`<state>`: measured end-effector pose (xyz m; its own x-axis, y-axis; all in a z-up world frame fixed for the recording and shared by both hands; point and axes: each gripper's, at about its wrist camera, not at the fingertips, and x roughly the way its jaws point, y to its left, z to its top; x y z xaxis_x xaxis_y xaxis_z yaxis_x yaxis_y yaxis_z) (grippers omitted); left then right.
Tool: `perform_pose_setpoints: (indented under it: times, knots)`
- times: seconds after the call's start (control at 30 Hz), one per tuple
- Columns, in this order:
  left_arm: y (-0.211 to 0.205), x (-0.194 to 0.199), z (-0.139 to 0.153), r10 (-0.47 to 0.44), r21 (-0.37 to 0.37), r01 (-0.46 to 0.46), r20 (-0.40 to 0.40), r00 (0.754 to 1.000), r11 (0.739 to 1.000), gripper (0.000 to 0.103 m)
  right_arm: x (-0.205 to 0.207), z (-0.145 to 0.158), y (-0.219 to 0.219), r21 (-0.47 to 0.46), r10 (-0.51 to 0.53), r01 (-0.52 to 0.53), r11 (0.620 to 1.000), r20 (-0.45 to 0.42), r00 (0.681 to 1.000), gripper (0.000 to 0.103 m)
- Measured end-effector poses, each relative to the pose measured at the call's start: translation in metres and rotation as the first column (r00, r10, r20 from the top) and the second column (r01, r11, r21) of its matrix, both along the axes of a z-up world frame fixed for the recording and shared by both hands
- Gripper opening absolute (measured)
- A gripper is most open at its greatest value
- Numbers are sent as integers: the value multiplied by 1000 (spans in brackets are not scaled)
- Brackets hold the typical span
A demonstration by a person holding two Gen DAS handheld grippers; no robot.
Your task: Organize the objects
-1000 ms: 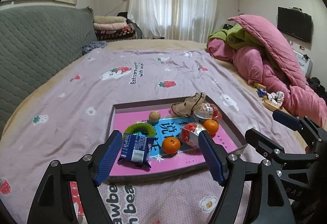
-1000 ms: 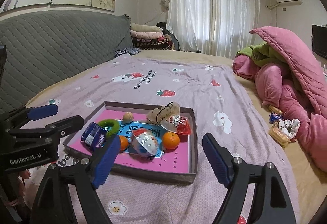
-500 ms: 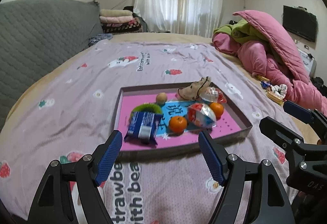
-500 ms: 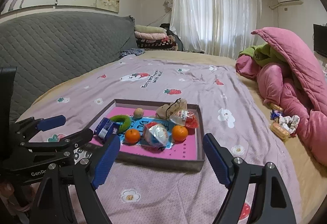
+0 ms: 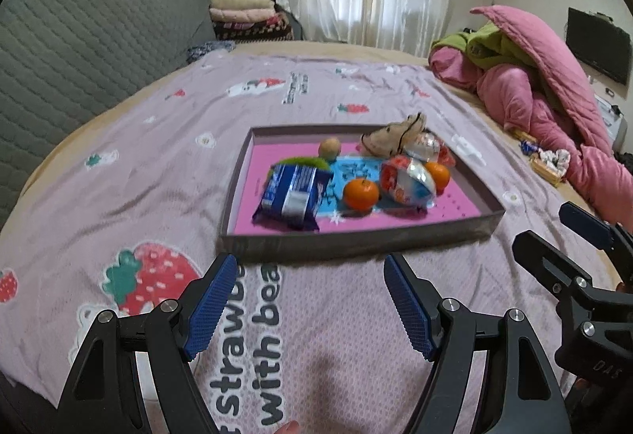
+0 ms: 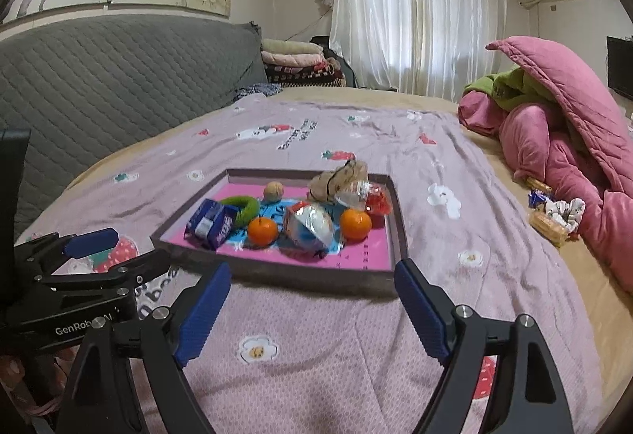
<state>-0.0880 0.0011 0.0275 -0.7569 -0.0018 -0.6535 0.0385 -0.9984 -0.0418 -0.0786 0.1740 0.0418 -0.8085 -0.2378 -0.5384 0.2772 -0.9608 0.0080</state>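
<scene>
Bedroom scene: a bed spread with a lilac strawberry-print blanket [image 5: 166, 165], a grey quilted headboard behind and a heap of pink quilts [image 6: 561, 141] at its far side. A shallow tray [image 6: 399, 236] with a pink floor rests on the blanket and holds 2 oranges [image 6: 262, 230], a blue snack packet [image 5: 292, 192], a green ring [image 6: 243, 206], a walnut [image 6: 273, 191], foil-wrapped sweets and a small beige toy. The left gripper [image 5: 308, 299] and right gripper [image 6: 312, 305] both hang short of the tray's near wall, jaws spread, nothing between them (the right's jaws are opening a little further). Judged from this, the gathering appears largely done; a few wrapped snacks [image 6: 548, 216] beside the quilts remain outside.
</scene>
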Motion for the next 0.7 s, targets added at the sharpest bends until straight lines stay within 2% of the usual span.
perform_pose_setpoints:
  times: [0.53, 0.7]
  knots:
    - [-7, 18, -25, 32, -13, -32, 12, 999, 999, 78, 15, -32, -2, -9, -9, 9, 1000, 13, 1000, 85]
    - [-9, 17, -32, 33, 4, -33, 29, 999, 999, 78, 15, -43, -3, 4, -19, 19, 1000, 24, 1000, 85]
